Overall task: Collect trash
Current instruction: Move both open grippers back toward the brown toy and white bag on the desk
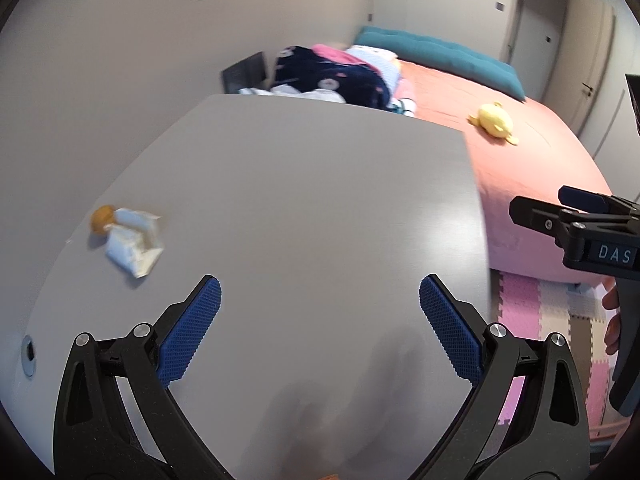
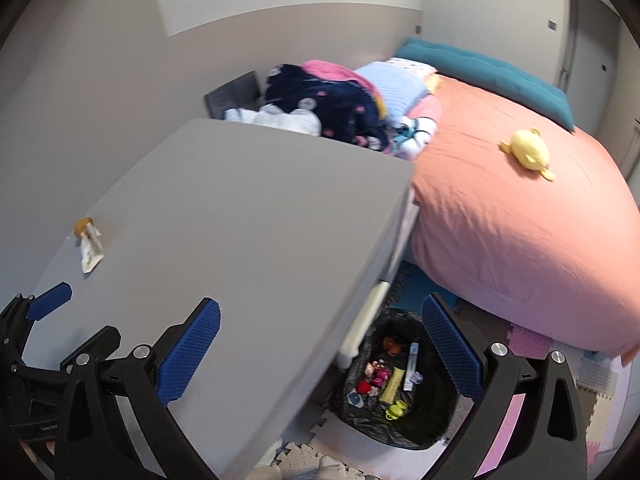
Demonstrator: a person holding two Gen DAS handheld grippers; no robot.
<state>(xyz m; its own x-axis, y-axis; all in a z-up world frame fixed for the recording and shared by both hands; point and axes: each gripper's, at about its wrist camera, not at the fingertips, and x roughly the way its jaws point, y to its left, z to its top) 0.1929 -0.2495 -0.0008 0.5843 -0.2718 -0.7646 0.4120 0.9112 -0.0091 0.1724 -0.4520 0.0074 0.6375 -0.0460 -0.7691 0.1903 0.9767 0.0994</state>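
A: Left claw [image 1: 320, 294]?
B: Spread wide over the bench [image 1: 304, 184], empty.
A: Right claw [image 2: 320, 320]?
B: Spread wide, empty, above the bin [image 2: 436, 416].
A: Trash?
B: Wrapper [image 1: 134, 242] on the bench, near its wall edge.

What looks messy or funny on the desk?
Just one thing: a crumpled white wrapper with a small orange-brown lump touching it, lying alone near the desk's left edge. It looks like leftover trash. The bin on the floor already holds other bits. Both grippers, left and right, are open and empty.
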